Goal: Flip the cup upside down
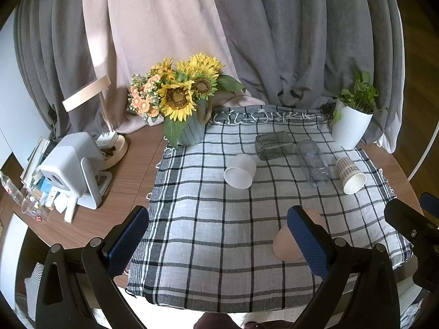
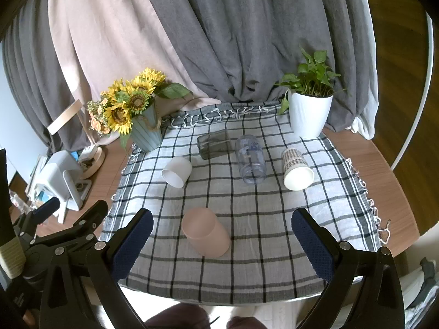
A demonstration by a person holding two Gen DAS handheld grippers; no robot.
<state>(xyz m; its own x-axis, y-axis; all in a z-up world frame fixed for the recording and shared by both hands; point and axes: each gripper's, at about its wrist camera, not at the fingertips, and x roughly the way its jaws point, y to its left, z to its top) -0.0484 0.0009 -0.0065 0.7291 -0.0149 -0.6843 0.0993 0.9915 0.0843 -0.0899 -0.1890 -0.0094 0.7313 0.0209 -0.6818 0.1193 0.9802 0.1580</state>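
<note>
Several cups lie on their sides on a checked cloth (image 1: 208,246) (image 2: 247,233). A pink cup (image 2: 205,233) lies nearest, partly hidden behind my left gripper's right finger in the left wrist view (image 1: 282,246). Farther back lie a white cup (image 1: 239,170) (image 2: 177,171), a dark glass (image 1: 273,142) (image 2: 214,144), a clear plastic cup (image 1: 314,162) (image 2: 250,159) and a patterned paper cup (image 1: 350,175) (image 2: 296,169). My left gripper (image 1: 219,244) is open and empty above the cloth's near edge. My right gripper (image 2: 222,246) is open and empty, the pink cup between and beyond its fingers.
A pot of sunflowers (image 1: 189,128) (image 2: 145,134) stands at the back left of the cloth, a white plant pot (image 1: 351,126) (image 2: 308,115) at the back right. A white device (image 1: 74,164) and clutter sit on the wooden table at left. Curtains hang behind.
</note>
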